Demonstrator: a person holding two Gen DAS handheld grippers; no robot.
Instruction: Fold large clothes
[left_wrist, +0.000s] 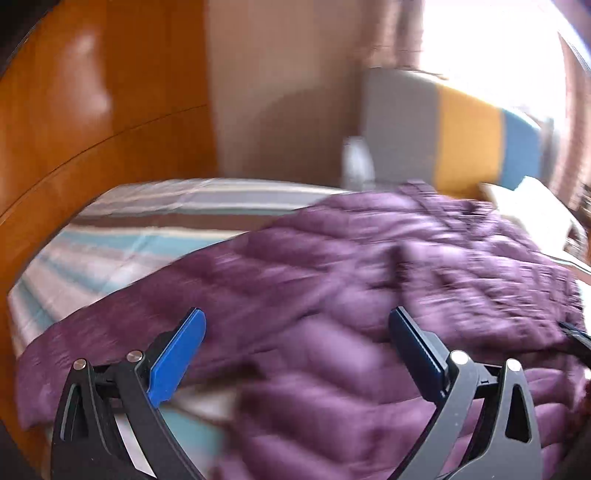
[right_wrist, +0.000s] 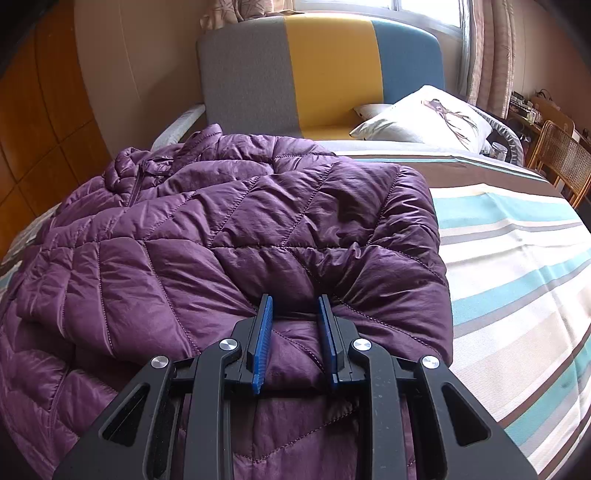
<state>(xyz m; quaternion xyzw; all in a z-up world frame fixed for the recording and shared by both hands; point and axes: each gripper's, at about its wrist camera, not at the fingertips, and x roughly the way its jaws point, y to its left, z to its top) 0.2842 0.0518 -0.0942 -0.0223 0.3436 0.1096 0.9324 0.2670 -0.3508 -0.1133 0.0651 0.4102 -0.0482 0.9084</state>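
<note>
A striped bedspread (right_wrist: 517, 236) carries the purple quilted jacket (right_wrist: 229, 221), lying partly folded with no legible label or writing, while the right gripper (right_wrist: 293, 306) is clamped on a puffy fold of it and the left gripper (left_wrist: 295, 325) hovers spread wide, empty.

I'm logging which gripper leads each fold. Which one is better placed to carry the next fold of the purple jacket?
Right. The right gripper is closed on a fold of the purple jacket, while the left gripper hangs wide open above it, gripping nothing, in a motion-blurred view.
</note>
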